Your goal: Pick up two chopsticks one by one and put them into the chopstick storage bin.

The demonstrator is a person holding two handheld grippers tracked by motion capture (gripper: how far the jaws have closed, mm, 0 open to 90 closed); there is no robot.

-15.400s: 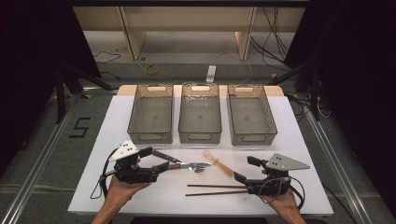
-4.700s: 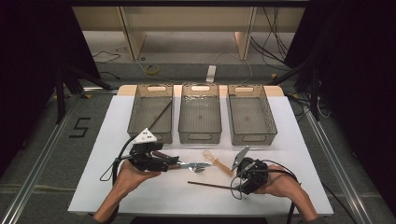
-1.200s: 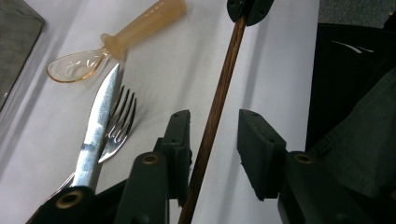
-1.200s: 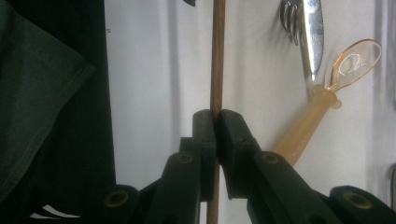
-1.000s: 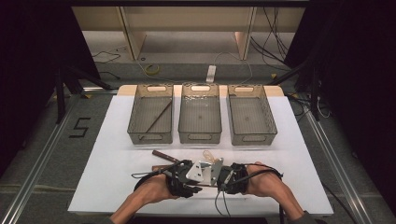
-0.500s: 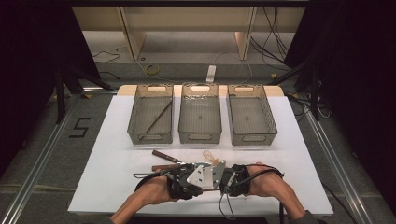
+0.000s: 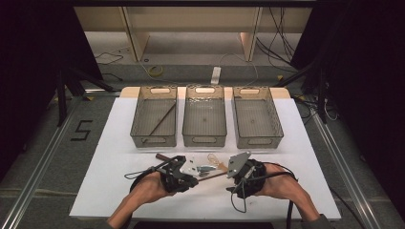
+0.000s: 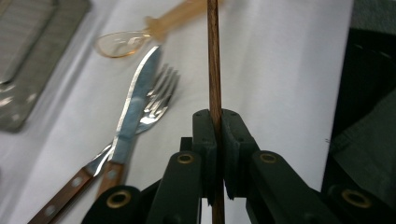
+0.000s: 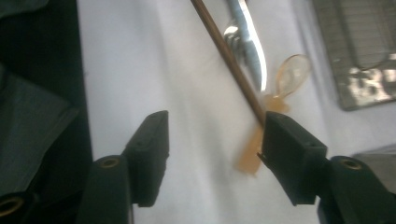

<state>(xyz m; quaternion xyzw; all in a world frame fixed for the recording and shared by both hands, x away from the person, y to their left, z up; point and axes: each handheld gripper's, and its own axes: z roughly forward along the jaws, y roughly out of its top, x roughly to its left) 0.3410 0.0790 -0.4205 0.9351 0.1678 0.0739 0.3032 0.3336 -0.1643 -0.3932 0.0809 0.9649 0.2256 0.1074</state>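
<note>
We see a white table (image 7: pixel 110 157) bearing three mesh baskets (image 7: pixel 204 119). Near its front edge our left gripper (image 8: pixel 215 128) has its jaws clamped on a wooden chopstick (image 8: pixel 213 56); our right gripper (image 9: pixel 212 130) stands with jaws apart beside it. A knife (image 8: pixel 135 105), fork (image 8: pixel 159 100) and amber spoon (image 8: pixel 154 32) lie alongside.

Left claw (image 8: pixel 215 128) clamped shut, right claw (image 9: pixel 212 140) apparently spread wide.

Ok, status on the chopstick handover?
Left gripper shut on chopstick. Right gripper open, chopstick against one jaw. Knife, fork, spoon lie beside.
</note>
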